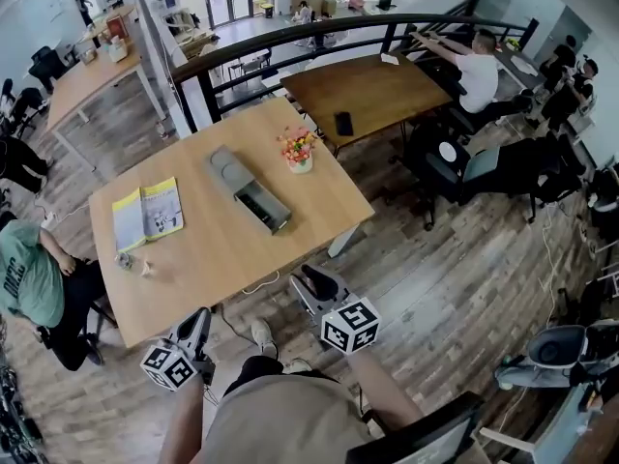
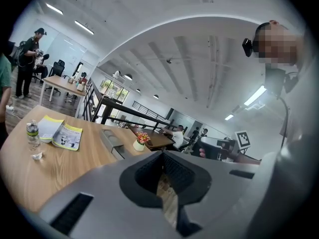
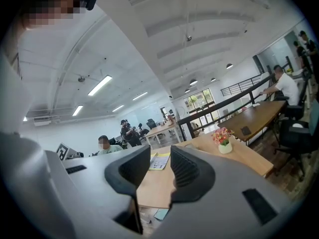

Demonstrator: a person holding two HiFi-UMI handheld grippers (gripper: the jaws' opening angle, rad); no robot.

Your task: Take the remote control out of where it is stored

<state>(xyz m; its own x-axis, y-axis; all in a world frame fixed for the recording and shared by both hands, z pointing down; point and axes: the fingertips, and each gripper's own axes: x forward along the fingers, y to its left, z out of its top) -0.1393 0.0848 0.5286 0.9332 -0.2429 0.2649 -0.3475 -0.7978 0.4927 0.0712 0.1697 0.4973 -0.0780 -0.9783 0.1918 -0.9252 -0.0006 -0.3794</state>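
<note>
Grey grippers hung empty, just short of the pale wooden table's near edge.
The left gripper [image 1: 200, 319] had its jaws all but together, nothing between them; the right gripper [image 1: 311, 280] kept its jaws slightly apart, also empty. On the table [image 1: 213, 259] lay a yellow booklet [image 1: 147, 214], a grey case [image 1: 232, 174] with the remote control [image 1: 263, 208] in its open end, then a flower pot [image 1: 298, 151]. A plank floor [image 1: 435, 288] spread rightward.

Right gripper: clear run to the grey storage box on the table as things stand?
Probably yes. The right gripper hangs off the table's near edge, jaws apart and empty. Only bare tabletop lies between it and the grey storage box. The flower pot stands off to the box's side.
</note>
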